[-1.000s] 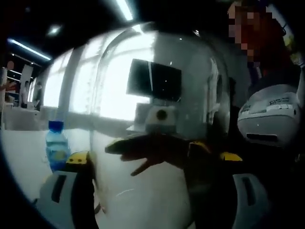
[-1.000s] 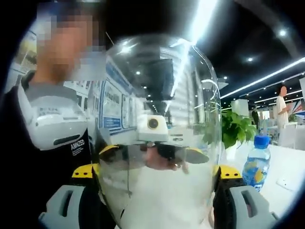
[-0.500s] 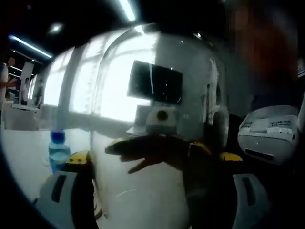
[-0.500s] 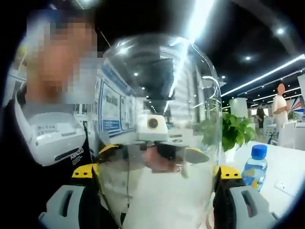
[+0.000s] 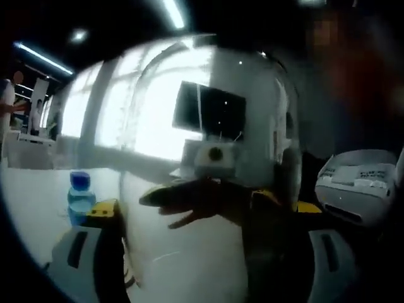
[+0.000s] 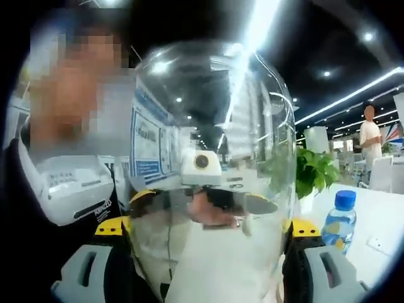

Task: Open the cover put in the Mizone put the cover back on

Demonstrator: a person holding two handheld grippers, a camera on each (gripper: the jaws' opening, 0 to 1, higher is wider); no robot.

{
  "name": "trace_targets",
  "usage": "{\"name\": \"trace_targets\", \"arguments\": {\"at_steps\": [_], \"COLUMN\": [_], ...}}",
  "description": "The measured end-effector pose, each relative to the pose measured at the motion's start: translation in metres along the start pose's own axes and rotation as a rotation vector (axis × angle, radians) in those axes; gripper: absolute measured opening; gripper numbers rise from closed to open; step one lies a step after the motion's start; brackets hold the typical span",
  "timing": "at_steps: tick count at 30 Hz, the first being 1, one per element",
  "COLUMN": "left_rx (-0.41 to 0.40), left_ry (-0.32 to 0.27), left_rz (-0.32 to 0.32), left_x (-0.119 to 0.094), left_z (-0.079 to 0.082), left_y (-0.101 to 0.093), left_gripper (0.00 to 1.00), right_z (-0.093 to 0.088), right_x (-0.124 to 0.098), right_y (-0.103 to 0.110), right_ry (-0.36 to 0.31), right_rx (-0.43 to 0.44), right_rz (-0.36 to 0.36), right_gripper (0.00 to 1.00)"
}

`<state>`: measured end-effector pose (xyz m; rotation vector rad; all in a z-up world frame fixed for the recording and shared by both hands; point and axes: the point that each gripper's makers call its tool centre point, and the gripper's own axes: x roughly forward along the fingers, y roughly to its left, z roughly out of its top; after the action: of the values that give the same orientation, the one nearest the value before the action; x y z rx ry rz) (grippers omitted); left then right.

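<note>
Clear dome cover [image 6: 211,170]: clamped between left gripper [image 5: 208,252] and right gripper [image 6: 211,252], centre frame, lifted off the white surface [image 6: 379,221]. Mizone bottle [image 6: 339,221]: upright on surface, lower right of right gripper view, lower left of left gripper view [image 5: 80,197]. Step judged: cover opened; next, set it aside and fetch the bottle.

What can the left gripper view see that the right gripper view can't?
Left gripper view: bright windows and a dark screen, seen through the clear cover.
Right gripper view: a green plant, blue wall posters and a person standing far off.
Both: the clear cover, held up between the left tongs and the right tongs, and the blue-capped bottle on the white table.
</note>
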<state>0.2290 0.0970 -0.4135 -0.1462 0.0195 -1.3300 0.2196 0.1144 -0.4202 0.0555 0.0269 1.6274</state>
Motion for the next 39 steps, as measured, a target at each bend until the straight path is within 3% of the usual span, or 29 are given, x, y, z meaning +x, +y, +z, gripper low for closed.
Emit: {"name": "trace_targets", "arguments": {"at_steps": [3, 8, 12, 19, 25, 34, 39], "left_rx": [0.003, 0.012, 0.037, 0.043, 0.053, 0.022, 0.052], "left_ry": [-0.009, -0.021, 0.01, 0.002, 0.019, -0.008, -0.001], "left_rz": [-0.004, -0.004, -0.012, -0.012, -0.007, -0.002, -0.008], "left_x": [-0.001, 0.0, 0.001, 0.003, 0.004, 0.006, 0.009], "left_z": [-0.001, 0.014, 0.02, 0.043, 0.051, 0.077, 0.093], "left_y": [0.001, 0.004, 0.007, 0.015, 0.02, 0.032, 0.036], "left_gripper": [0.87, 0.87, 0.87, 0.87, 0.87, 0.87, 0.87], "right_z": [0.001, 0.006, 0.018, 0.037, 0.045, 0.071, 0.086], "right_x": [-0.001, 0.0, 0.0, 0.002, 0.002, 0.003, 0.004], "right_y": [-0.001, -0.004, -0.008, -0.017, -0.022, -0.036, -0.04], "right_ry": [0.006, -0.008, -0.011, -0.039, -0.028, -0.048, -0.05], "right_rx": [-0.005, -0.013, -0.041, -0.047, -0.053, -0.026, -0.054], "right_rz": [-0.003, -0.009, -0.015, -0.019, -0.013, -0.015, -0.018], "right_gripper": [0.91, 0.91, 0.91, 0.91, 0.91, 0.91, 0.91]}}
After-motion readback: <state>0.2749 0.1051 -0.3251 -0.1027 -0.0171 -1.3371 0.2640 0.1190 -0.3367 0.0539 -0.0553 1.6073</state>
